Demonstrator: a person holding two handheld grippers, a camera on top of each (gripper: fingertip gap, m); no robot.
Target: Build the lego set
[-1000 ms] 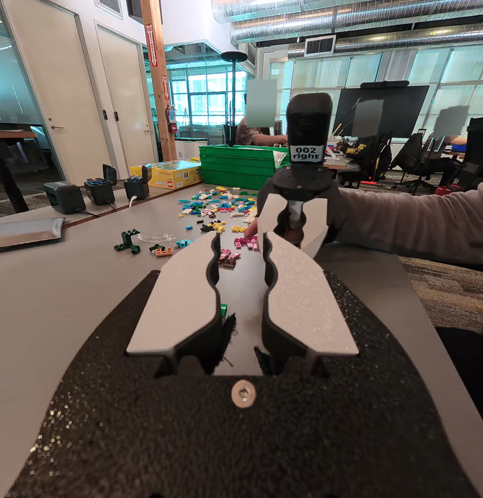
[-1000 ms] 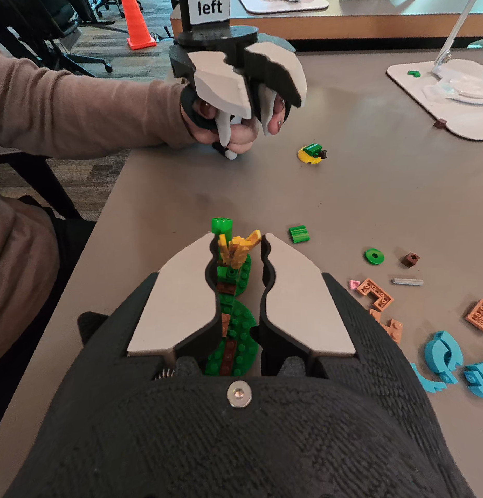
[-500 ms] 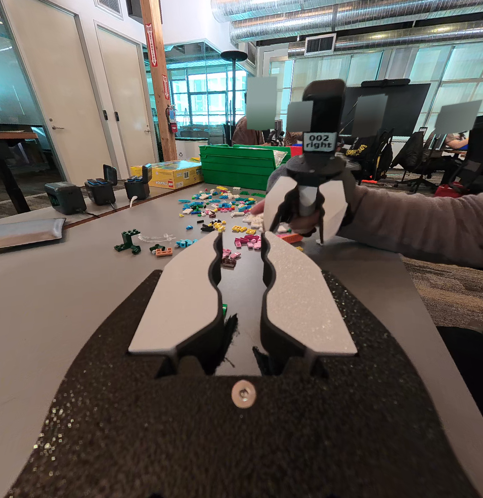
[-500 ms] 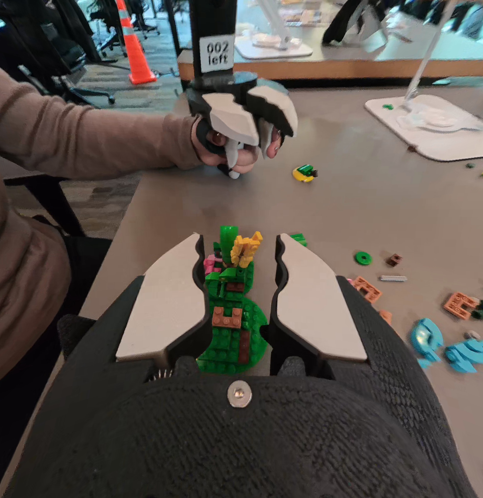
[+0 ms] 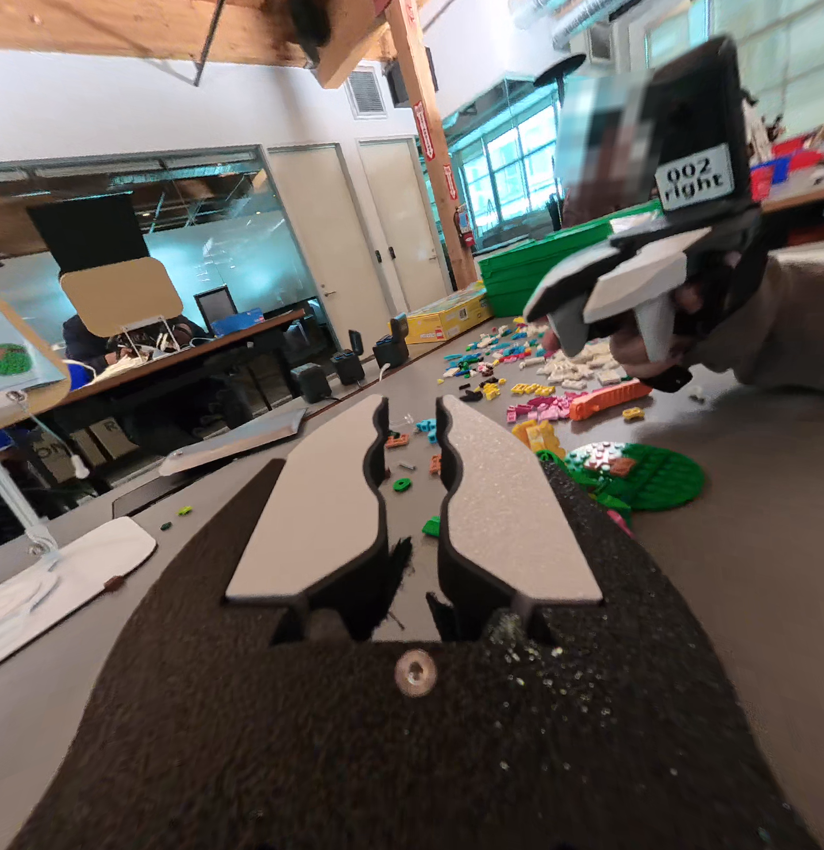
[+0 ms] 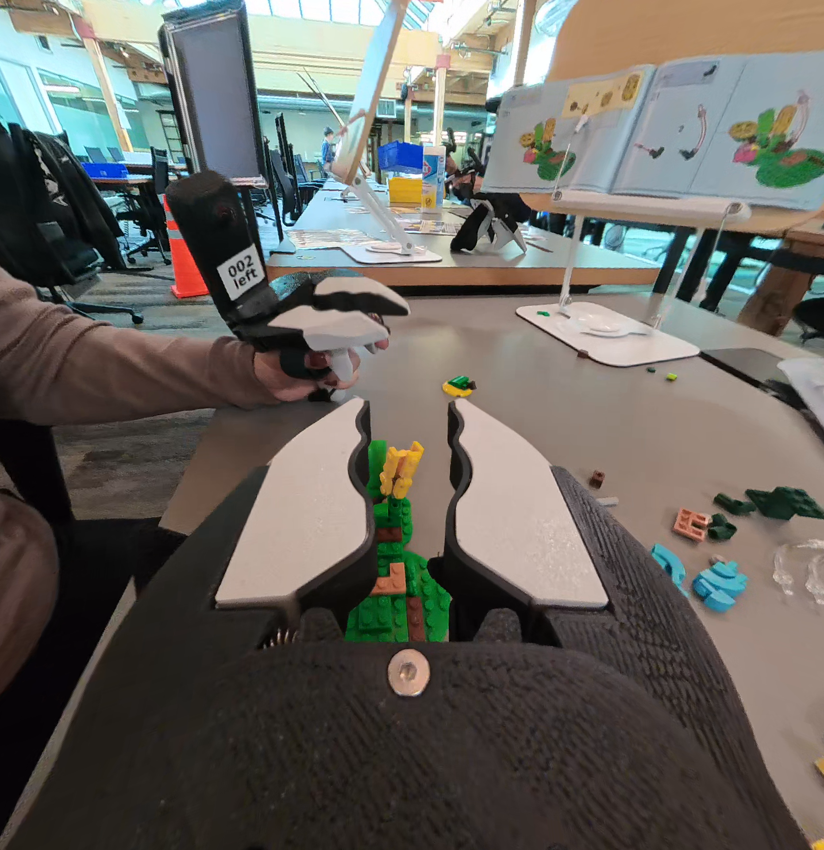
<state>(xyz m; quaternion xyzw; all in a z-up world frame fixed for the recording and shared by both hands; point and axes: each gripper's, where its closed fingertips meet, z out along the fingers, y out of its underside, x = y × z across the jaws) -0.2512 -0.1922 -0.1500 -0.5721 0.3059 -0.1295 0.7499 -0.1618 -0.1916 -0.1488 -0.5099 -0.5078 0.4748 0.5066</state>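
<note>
Right wrist view, nearest first: my right fingers (image 6: 408, 409) stand spread apart with nothing gripped, and the green lego build (image 6: 396, 593) sits on the grey worktop (image 6: 562, 414) in the gap between them, not touched as far as I can tell. It has a round green base with brown and tan tiles, and at its 12 o'clock end a green stem and a yellow flower (image 6: 400, 469) stand upright.

At 3 o'clock lie loose parts: a tan plate (image 6: 690, 523), dark green leaves (image 6: 785, 502), turquoise pieces (image 6: 718, 584) and clear pieces (image 6: 801, 570). Further, toward 12 o'clock, a yellow disc with a green brick (image 6: 458, 385) waits alone. At 10 o'clock my left fingers (image 6: 378, 324) hover off the worktop; from the left wrist view they are parted a little and empty.

Far at 1 o'clock the instruction booklet (image 6: 667, 133) stands open on its stand.

In the left wrist view a big heap of sorted bricks (image 5: 516, 368) lies unused beyond the build.

I judge the base and first plants done, with most of the set left to add.
</note>
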